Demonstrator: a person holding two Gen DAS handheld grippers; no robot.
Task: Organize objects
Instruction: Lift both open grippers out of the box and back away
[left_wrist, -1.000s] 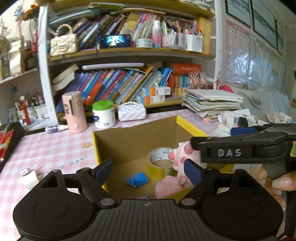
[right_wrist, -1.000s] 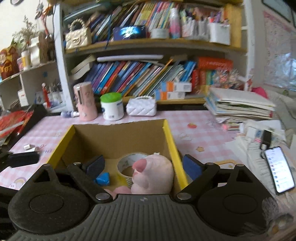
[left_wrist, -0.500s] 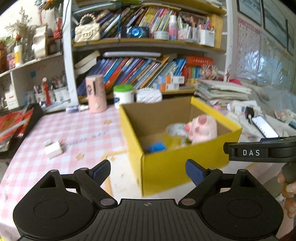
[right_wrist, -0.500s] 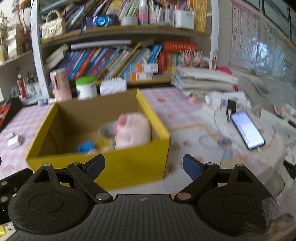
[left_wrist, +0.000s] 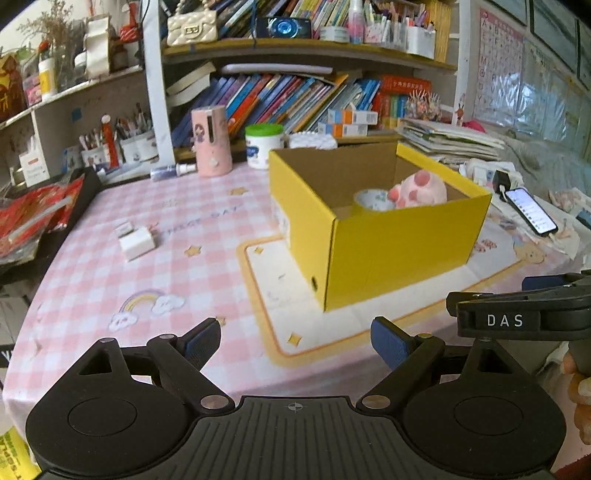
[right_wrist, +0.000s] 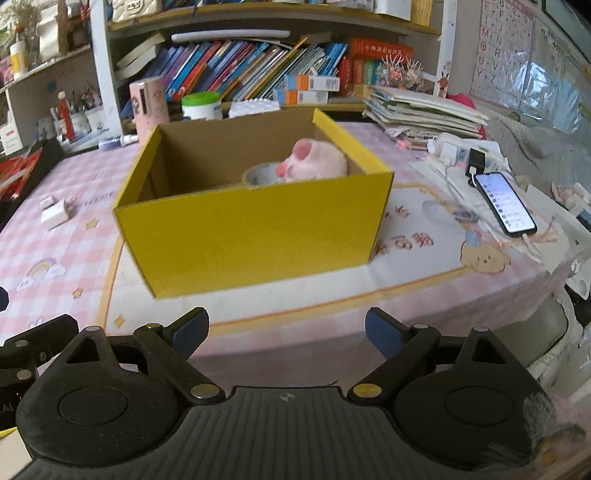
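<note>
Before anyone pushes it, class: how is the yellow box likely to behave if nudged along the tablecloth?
The yellow box is open-topped cardboard, so it probably weighs little and its walls may flex. It holds only a pink plush and a tape roll, so it would likely slide rather than tip. The tablecloth beneath might bunch up.

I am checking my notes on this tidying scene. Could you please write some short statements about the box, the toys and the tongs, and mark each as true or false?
1. The pink plush paw lies inside the yellow box. True.
2. The left tongs grip the tape roll. False: they are open and empty; the roll is in the box.
3. The phone lies outside the box. True.
4. The right tongs are shut. False: open, holding nothing.
</note>
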